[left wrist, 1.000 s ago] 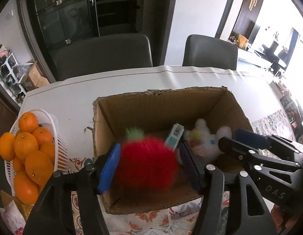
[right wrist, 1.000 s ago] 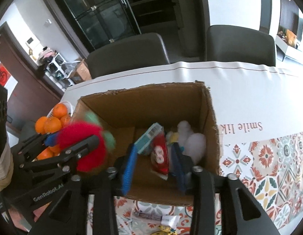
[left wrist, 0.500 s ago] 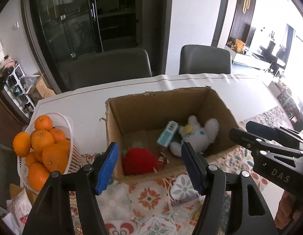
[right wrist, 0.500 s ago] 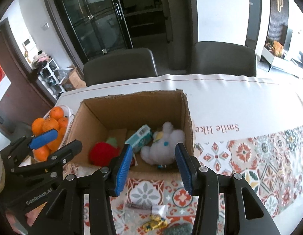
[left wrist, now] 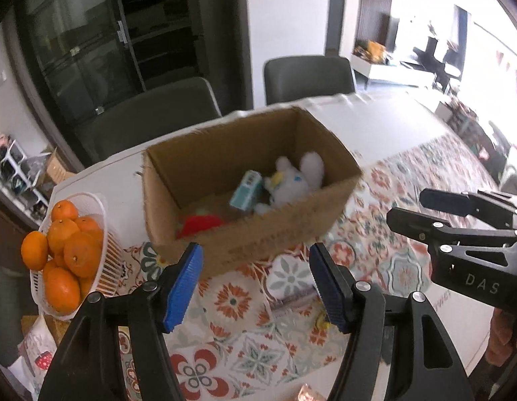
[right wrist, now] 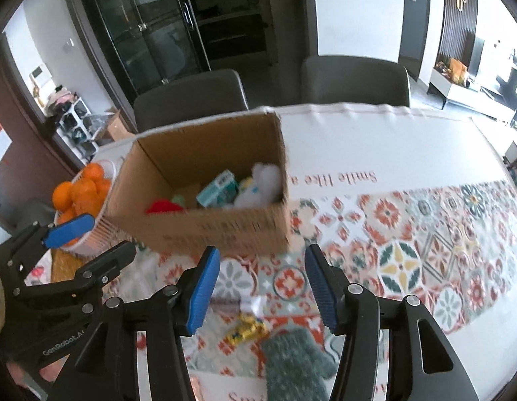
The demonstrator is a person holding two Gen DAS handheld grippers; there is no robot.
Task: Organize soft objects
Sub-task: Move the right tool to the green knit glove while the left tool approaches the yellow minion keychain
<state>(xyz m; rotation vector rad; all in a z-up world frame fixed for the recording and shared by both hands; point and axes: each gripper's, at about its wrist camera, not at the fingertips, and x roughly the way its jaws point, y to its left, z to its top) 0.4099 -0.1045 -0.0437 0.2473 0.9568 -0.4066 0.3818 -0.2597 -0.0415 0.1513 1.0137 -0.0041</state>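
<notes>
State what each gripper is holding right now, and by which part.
Nothing is held. The left gripper and the right gripper are both open and empty above the tablecloth.

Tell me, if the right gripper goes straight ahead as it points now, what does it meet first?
Probably the near wall of the box, which lies ahead of the open right gripper; the depth is unclear.

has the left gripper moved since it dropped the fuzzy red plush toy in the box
Yes. The left gripper has pulled back toward the person, away from the brown cardboard box, and now hangs open before its near wall.
</notes>
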